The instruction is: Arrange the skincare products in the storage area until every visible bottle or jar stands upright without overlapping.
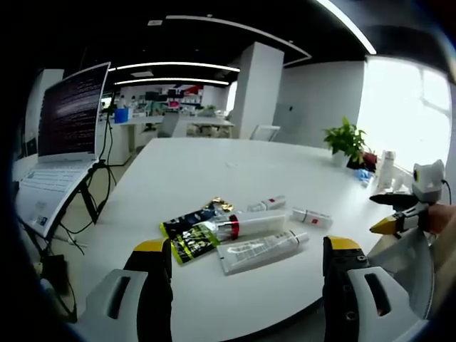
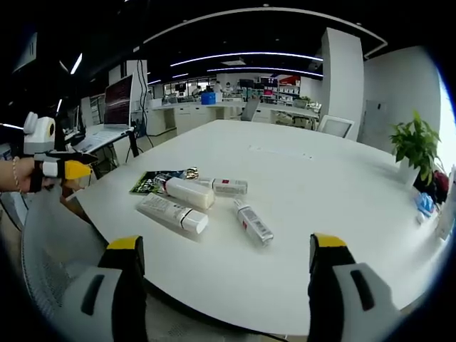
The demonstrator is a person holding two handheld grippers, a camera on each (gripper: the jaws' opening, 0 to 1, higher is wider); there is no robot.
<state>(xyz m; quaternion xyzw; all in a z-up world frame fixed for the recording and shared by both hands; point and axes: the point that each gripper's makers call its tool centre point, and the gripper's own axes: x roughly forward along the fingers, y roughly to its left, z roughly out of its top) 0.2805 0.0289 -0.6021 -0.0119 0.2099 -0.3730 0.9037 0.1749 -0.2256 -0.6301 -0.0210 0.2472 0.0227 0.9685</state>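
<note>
Four skincare tubes are seen lying flat on the white table (image 1: 214, 171), none upright yet: a big tube (image 1: 260, 250), a red-banded tube (image 1: 251, 226), and two small tubes (image 1: 267, 204) (image 1: 311, 217) just beyond. A dark sachet (image 1: 187, 237) is tucked beside the big ones. Left gripper (image 1: 246, 267) jaws are held wide apart, nothing gripped. Same for the right gripper (image 2: 226, 267), wide open and empty, hovering short of the tubes.
</note>
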